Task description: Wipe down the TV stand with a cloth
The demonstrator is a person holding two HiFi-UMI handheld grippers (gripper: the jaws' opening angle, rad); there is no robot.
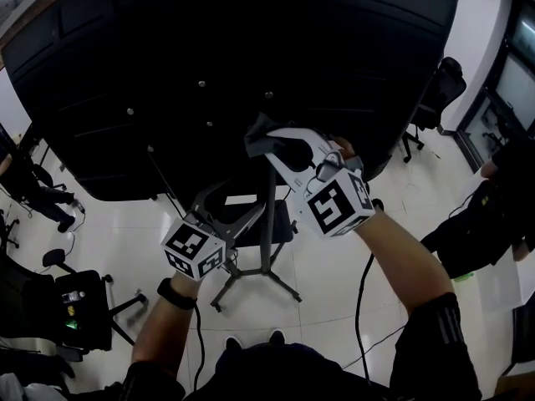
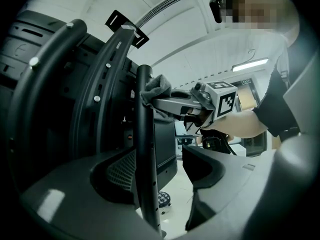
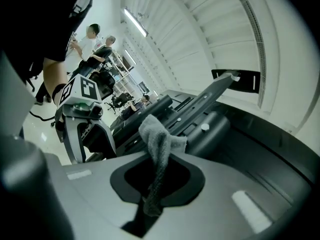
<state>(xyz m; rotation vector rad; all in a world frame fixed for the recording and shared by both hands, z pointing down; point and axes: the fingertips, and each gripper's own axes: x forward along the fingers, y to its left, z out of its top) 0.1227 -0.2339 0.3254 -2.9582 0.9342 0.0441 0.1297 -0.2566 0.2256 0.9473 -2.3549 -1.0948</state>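
The TV stand's black pole (image 1: 269, 224) rises from splayed legs (image 1: 259, 281) to the big black back of the TV (image 1: 209, 57). My right gripper (image 1: 264, 143) is shut on a grey cloth (image 1: 261, 130), which it holds against the lower back of the TV, above the pole. In the right gripper view the cloth (image 3: 159, 151) stands up out of the shut jaws beside the mounting bracket (image 3: 200, 111). My left gripper (image 1: 224, 217) is lower, at the stand. In its own view a black bar (image 2: 143, 149) passes between its parted jaws, with a gap on the right.
Office chairs (image 1: 435, 98) stand at the right, and a seated person (image 1: 485, 215) is beyond them. Another person (image 1: 33, 186) sits at the left, with a black chair (image 1: 79, 307) nearer me. Cables (image 1: 361, 299) trail over the white floor.
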